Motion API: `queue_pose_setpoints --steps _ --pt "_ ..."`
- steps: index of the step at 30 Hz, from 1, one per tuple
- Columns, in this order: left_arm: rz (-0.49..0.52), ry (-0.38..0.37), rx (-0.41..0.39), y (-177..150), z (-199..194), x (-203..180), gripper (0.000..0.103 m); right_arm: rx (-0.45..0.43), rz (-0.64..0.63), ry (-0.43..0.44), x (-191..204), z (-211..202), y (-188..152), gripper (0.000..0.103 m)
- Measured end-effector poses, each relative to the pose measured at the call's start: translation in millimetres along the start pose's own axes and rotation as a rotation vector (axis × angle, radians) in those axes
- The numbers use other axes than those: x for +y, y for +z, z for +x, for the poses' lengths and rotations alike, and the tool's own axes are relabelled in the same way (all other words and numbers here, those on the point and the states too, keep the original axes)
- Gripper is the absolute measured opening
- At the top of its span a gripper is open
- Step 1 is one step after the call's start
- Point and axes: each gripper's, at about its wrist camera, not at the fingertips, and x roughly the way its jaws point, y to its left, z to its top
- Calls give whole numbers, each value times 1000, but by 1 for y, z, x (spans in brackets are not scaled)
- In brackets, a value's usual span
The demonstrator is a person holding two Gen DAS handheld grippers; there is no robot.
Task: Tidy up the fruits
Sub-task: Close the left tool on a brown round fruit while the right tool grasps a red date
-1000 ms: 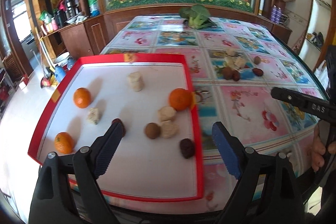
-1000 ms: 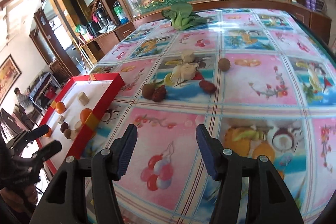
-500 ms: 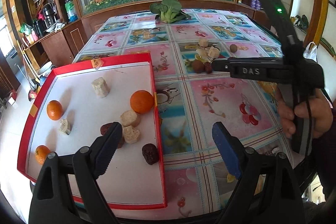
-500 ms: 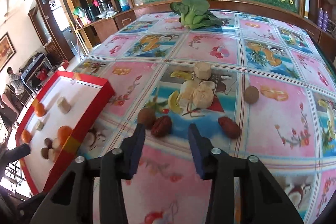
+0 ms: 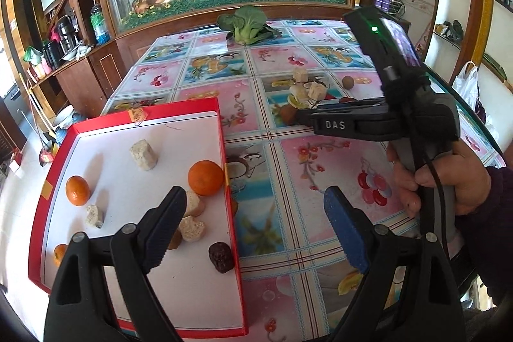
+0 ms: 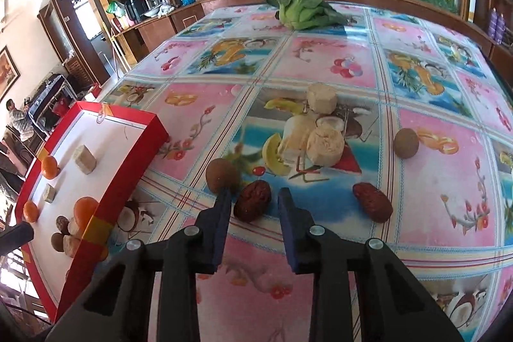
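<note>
Right gripper (image 6: pixel 251 202) jaws have just been closing, now narrowly parted around the red date (image 6: pixel 252 201) on the counter (image 6: pixel 426 149) beside the red tray (image 6: pixel 134 162); contact unclear. Date's long axis runs diagonal to them. Left gripper (image 5: pixel 253 226) jaws spread, empty, over the tray's edge.

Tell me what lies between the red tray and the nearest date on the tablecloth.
A round brown fruit, close beside the date; the right wrist view shows it.
</note>
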Motion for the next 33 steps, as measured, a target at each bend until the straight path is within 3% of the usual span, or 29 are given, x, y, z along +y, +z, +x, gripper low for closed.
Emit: queue_pose_setpoints --steps 2,10,15,20,25,33 --pt "6 2 0 0 0 -1 88 4 -10 -13 2 1 1 22" --pt "41 8 -6 14 9 -7 88 10 24 9 -11 -5 -2 22" --pt "54 -30 11 33 28 -13 88 5 31 10 -27 -16 -12 22" --pt "47 -45 55 58 60 -19 88 -4 60 27 -43 -25 -18 22" --pt "66 11 109 79 106 -25 88 -6 67 36 -45 -27 -19 22" --pt "15 -4 178 82 146 -17 64 -9 38 26 -40 -25 -19 22"
